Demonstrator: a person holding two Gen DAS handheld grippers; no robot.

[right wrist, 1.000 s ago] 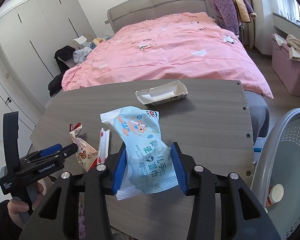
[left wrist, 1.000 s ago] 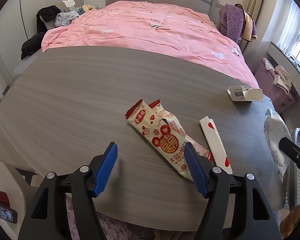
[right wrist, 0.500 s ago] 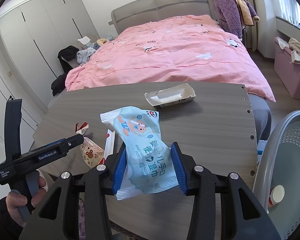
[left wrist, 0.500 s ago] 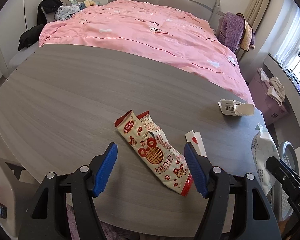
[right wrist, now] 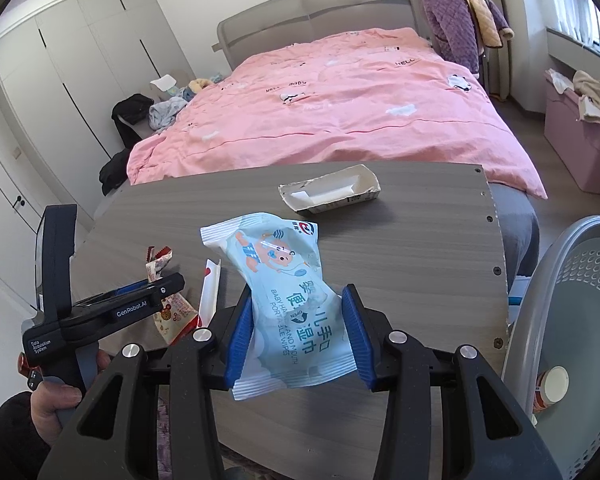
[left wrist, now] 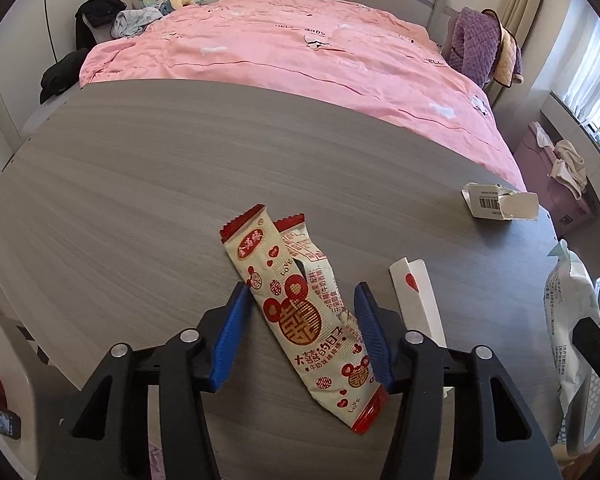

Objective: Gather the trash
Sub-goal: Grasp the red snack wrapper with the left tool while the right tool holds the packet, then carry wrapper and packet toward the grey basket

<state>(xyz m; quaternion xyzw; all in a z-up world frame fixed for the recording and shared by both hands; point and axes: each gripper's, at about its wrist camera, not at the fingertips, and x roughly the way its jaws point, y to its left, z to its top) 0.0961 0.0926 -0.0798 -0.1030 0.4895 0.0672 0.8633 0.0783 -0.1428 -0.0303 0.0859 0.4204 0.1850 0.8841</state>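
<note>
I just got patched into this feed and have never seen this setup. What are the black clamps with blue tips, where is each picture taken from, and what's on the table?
There is no robot arm: a person holds a two-finger clamp in each hand, and each picture comes from a fisheye camera on one clamp, looking along its fingers.

In the left view, the left gripper straddles a red and cream snack wrapper lying on the grey table. Its fingers have just been closing, but gaps still show beside the wrapper, so nothing is gripped yet. A white sleeve with a red heart lies beside it, and a torn carton farther off.

In the right view, the right gripper is shut on a blue wet wipes pack. A grey basket stands by the table edge.
</note>
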